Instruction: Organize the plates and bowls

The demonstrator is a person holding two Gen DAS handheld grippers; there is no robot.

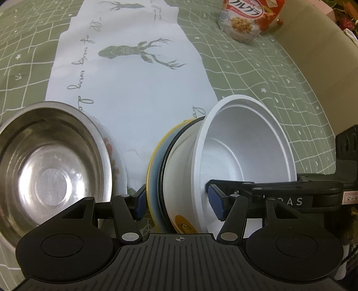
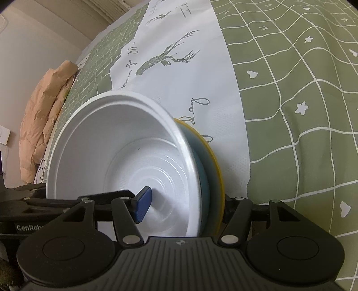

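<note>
A stack stands steeply tilted: a white plastic bowl nested in a black-rimmed white bowl, backed by a blue plate with a yellow rim. My right gripper is shut on this stack, one pad inside the white bowl and the other finger behind the plate. One finger of it shows in the left wrist view. My left gripper is open and straddles the stack's lower edge, its pads beside the plate rim and the bowl wall. A steel bowl rests on a floral plate at the left.
The table carries a green checked cloth with a white deer-print runner down the middle. A cereal bag stands at the far right. Crumpled brown paper lies past the table's left edge, by a wall.
</note>
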